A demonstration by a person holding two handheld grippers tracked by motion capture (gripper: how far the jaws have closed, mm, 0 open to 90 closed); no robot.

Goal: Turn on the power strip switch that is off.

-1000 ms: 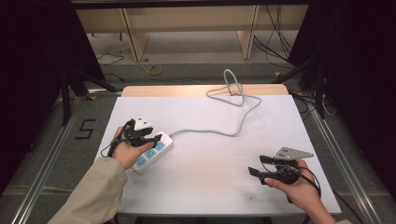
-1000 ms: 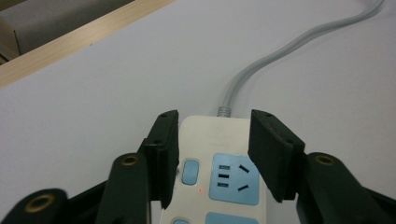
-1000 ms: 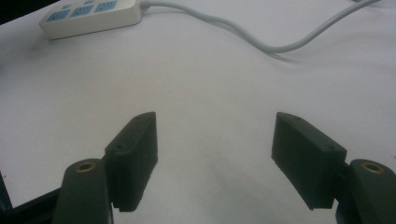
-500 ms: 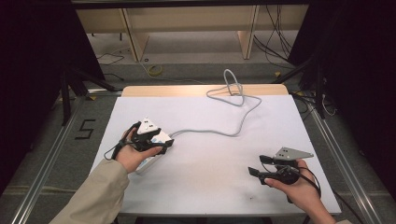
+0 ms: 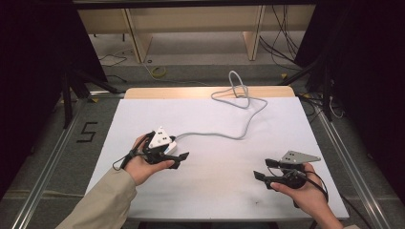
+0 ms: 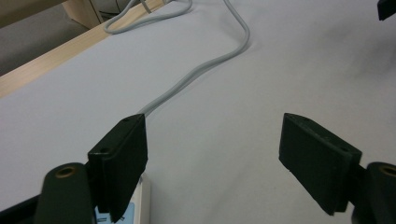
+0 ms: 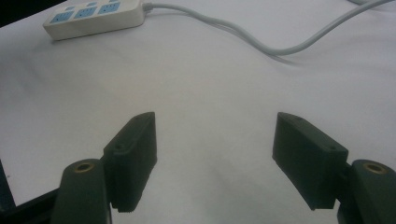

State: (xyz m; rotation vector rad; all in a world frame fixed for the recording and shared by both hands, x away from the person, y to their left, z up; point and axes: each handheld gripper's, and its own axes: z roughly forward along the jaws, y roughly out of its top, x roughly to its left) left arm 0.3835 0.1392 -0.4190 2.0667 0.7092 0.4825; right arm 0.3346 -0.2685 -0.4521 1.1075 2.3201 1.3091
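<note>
1. White plastic marks the power strip (image 7: 93, 17), which lies on the pale table (image 5: 229, 191) near its left side; in the high view most of it is hidden under the left claw (image 5: 183, 156) and its grey plate.
2. Compared with a second ago, the left claw has swung from lying along the strip's side to sitting over its cord end, pointing rightward across the table.
3. The left claw's jaws stand wide apart. In the left gripper view one jaw sits just over the strip's end (image 6: 142, 200), the other well off over bare table, so nothing is clamped.
4. The grey cord (image 5: 229, 135) runs from the strip toward the far table edge, where it loops; it looks unchanged.
5. The right claw (image 5: 263, 169) has kept its place near the table's right front, jaws apart and empty, aimed toward the strip.
6. My reading: the left hand is repositioning for a grip on the strip's cord end, with the grasp itself not yet made.
</note>
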